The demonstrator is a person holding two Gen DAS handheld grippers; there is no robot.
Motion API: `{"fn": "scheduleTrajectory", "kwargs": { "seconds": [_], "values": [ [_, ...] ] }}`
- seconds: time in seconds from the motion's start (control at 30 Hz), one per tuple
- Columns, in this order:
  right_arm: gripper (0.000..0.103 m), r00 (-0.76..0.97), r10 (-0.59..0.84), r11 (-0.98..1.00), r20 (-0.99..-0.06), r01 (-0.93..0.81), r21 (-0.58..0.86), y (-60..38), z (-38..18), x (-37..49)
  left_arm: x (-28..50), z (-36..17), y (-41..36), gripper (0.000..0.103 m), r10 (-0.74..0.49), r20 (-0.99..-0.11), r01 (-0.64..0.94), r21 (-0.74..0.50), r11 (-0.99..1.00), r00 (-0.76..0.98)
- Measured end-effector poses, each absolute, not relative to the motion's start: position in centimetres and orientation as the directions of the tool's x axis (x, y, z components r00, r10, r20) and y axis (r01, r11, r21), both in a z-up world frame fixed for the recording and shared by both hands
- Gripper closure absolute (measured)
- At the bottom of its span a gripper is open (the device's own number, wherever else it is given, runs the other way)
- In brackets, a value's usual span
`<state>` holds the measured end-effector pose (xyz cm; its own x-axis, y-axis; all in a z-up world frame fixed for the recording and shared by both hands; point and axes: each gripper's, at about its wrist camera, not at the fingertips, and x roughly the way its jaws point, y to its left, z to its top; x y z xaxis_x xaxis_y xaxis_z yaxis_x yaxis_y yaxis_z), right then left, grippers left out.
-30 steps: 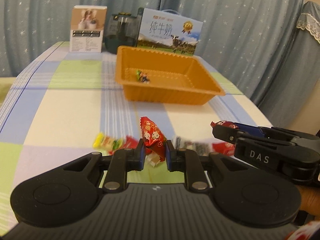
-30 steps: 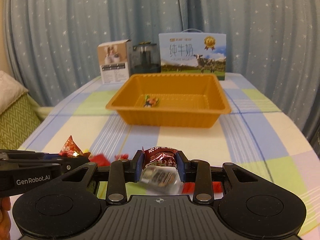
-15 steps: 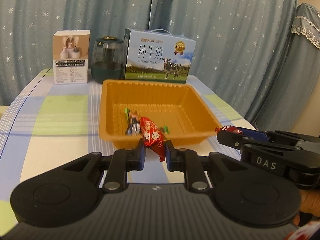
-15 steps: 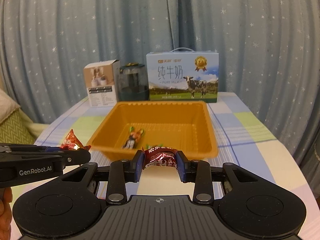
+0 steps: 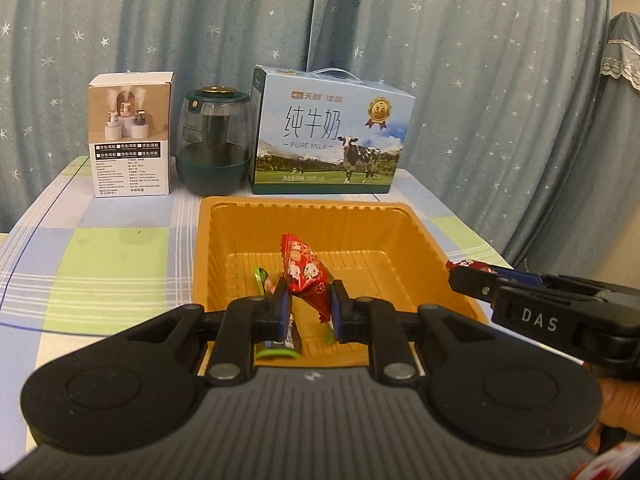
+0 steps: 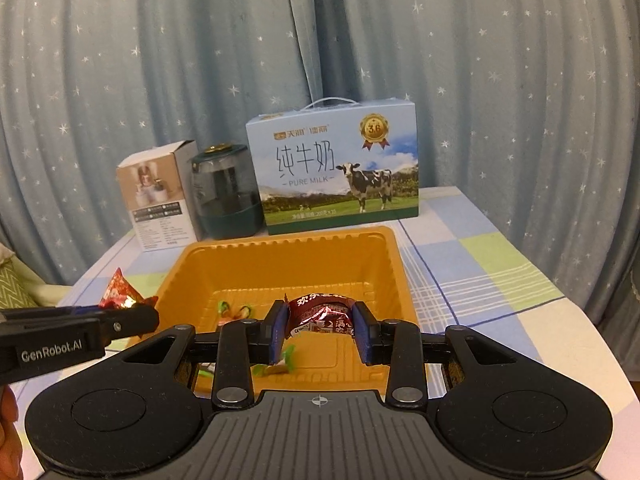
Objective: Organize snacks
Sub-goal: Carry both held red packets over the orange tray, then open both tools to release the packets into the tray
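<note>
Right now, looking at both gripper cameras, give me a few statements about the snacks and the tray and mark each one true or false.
1. The left gripper is shut on a red snack packet. True.
2. The right gripper is empty. False: it is shut on a dark red snack packet.
3. The orange tray already has a few wrapped sweets lying in it. True.
4. The milk carton stands in front of the tray, nearest the cameras. False: it stands behind the tray, by the curtain.
5. A dark green jar stands between the small white box and the milk carton. True.
</note>
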<state>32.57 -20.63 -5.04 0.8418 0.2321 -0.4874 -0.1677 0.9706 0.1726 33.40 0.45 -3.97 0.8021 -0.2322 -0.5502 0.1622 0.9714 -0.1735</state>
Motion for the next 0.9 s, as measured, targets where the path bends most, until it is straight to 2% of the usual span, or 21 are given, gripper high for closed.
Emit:
{"fn": "scheduleTrajectory", "kwargs": {
  "seconds": [0.4,0.43,0.47,0.5,0.9],
  "values": [
    [0.068,0.819,0.224,0.969,-0.529,-0.131,0.208,-20.8,-7.0,35.7,35.9,-6.0,0.2,0.085,-0.221,-0.576,0.154,-0.164,0.974,0.787],
    [0.068,0.819,0.224,0.969,-0.528,-0.130,0.209,-20.8,-7.0,35.7,36.0,-6.0,0.2,0.079,-0.223,-0.576,0.154,-0.166,0.974,0.786],
    [0.068,0.819,0.224,0.969,-0.527,-0.130,0.209,-20.8,-7.0,35.6,36.1,-6.1,0.2,0.065,-0.221,-0.577,0.153,-0.164,0.974,0.786],
    [0.068,0.820,0.224,0.969,-0.527,-0.130,0.209,-20.8,-7.0,35.6,36.0,-6.2,0.3,0.059,-0.219,-0.577,0.153,-0.161,0.975,0.787],
    [0.067,0.815,0.234,0.967,-0.530,-0.136,0.217,-20.7,-7.1,35.6,35.7,-5.9,2.1,0.058,-0.177,-0.574,0.104,-0.157,0.982,0.799]
  ]
}}
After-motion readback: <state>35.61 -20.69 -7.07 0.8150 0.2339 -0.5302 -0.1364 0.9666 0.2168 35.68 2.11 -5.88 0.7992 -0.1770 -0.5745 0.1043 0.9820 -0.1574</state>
